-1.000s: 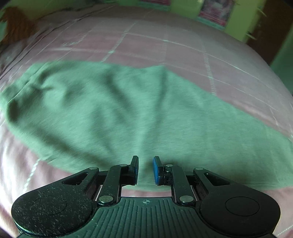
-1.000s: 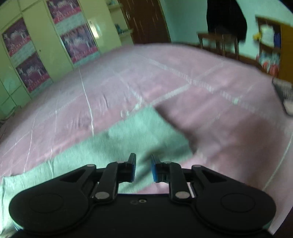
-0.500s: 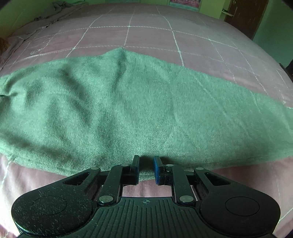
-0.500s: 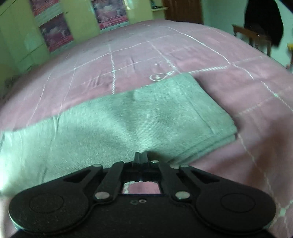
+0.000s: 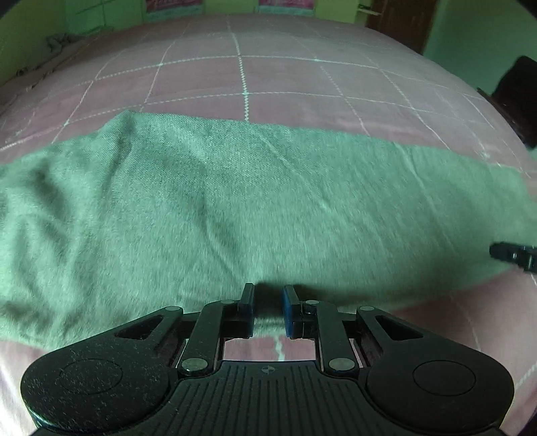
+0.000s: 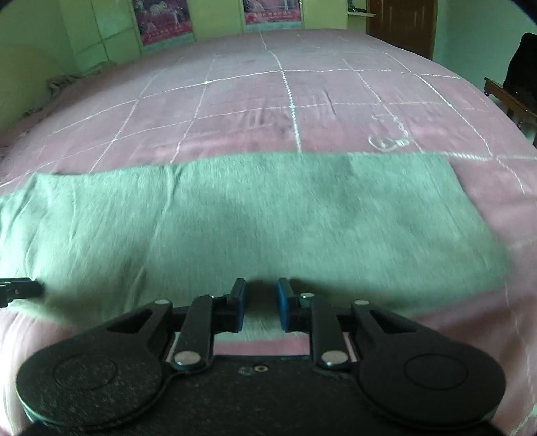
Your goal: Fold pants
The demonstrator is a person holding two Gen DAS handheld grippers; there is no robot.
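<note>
The green pants (image 5: 255,208) lie as a long band across the middle of the frame on the pink bedsheet (image 5: 241,80), and both the left gripper (image 5: 267,310) and the right gripper (image 6: 260,303), whose jaws have just been opening, stand slightly spread and empty over the near edge, so the next move seems to be pinching this edge for a fold.

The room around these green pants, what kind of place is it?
Most likely a bedroom in a home. The pants lie on a wide bed with a pink checked bedsheet; behind it stand light green wardrobe doors and a dark wooden door.
</note>
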